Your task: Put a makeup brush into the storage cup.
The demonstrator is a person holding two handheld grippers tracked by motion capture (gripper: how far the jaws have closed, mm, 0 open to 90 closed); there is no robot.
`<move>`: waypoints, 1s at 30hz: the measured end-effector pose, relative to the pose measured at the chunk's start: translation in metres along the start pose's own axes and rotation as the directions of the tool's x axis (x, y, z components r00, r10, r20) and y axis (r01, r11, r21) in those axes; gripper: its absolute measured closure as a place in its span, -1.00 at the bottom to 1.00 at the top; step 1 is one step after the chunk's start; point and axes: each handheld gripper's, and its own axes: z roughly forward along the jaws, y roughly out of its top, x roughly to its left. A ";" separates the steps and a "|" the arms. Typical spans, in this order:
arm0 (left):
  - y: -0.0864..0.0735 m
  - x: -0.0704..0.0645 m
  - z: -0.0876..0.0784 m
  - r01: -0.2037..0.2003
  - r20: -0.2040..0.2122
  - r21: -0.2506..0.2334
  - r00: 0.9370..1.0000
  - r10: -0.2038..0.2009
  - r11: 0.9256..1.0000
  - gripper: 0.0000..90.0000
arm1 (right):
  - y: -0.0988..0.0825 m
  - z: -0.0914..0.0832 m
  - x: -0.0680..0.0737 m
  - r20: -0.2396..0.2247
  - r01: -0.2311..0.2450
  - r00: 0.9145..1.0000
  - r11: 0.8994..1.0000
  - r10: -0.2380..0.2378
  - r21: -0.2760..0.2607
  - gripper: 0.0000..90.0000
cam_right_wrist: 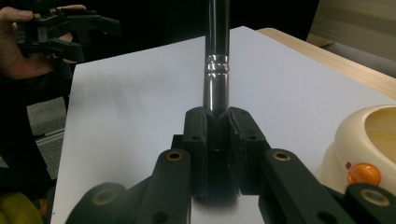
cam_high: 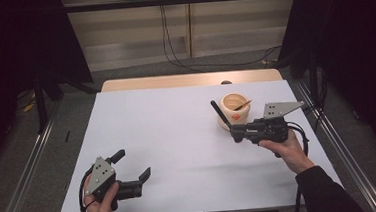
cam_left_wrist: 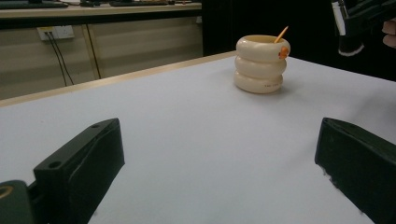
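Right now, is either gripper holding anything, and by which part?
The right gripper clamps a black brush near its bristle end; the left gripper holds nothing.

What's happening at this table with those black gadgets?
A person holds a tool in each hand. The right tool is clamped on a black pen-like stick, beside a cream ringed holder that has a thin wooden stick in it. The left tool rests open near the table's front edge, holding nothing.

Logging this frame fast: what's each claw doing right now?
Left claw: open, holding nothing, low over the table.
Right claw: shut on a black rod, beside the cream holder.
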 end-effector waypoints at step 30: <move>-0.001 -0.003 0.001 0.004 0.017 -0.002 1.000 -0.004 1.000 -0.97 | -0.005 0.010 0.041 -0.105 0.077 0.993 0.978 -0.057 0.196 0.75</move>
